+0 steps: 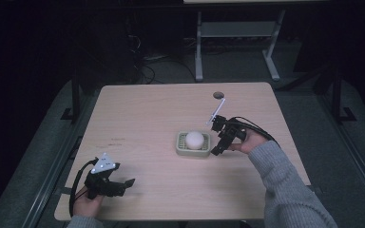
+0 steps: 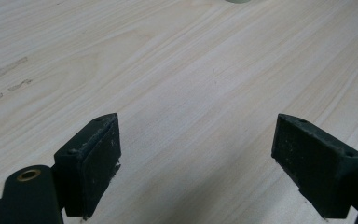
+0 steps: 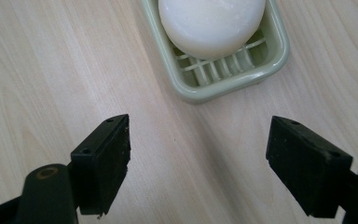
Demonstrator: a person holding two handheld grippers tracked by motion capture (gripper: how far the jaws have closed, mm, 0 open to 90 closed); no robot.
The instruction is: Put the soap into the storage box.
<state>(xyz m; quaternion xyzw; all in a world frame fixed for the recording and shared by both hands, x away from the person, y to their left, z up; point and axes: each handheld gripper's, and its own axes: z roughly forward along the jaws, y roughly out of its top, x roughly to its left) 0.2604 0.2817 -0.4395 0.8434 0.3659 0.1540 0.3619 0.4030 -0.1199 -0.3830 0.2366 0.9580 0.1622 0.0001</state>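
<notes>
A round white soap (image 1: 194, 138) lies in a pale green slatted soap dish (image 1: 181, 145) right of the table's middle. In the right gripper view the soap (image 3: 212, 23) and the dish (image 3: 223, 88) sit just beyond the jaws. My right gripper (image 1: 216, 137) hovers at the dish's right side, open, with nothing between its jaws (image 3: 198, 140). My left gripper (image 1: 126, 184) rests near the front left corner, far from the dish. It is open over bare wood (image 2: 196, 135).
The light wooden table (image 1: 138, 109) has a round cable hole (image 1: 218, 95) near its far edge. Faint marks (image 1: 116, 139) show left of centre. A grey desk frame (image 1: 198, 47) stands on the dark floor behind the table.
</notes>
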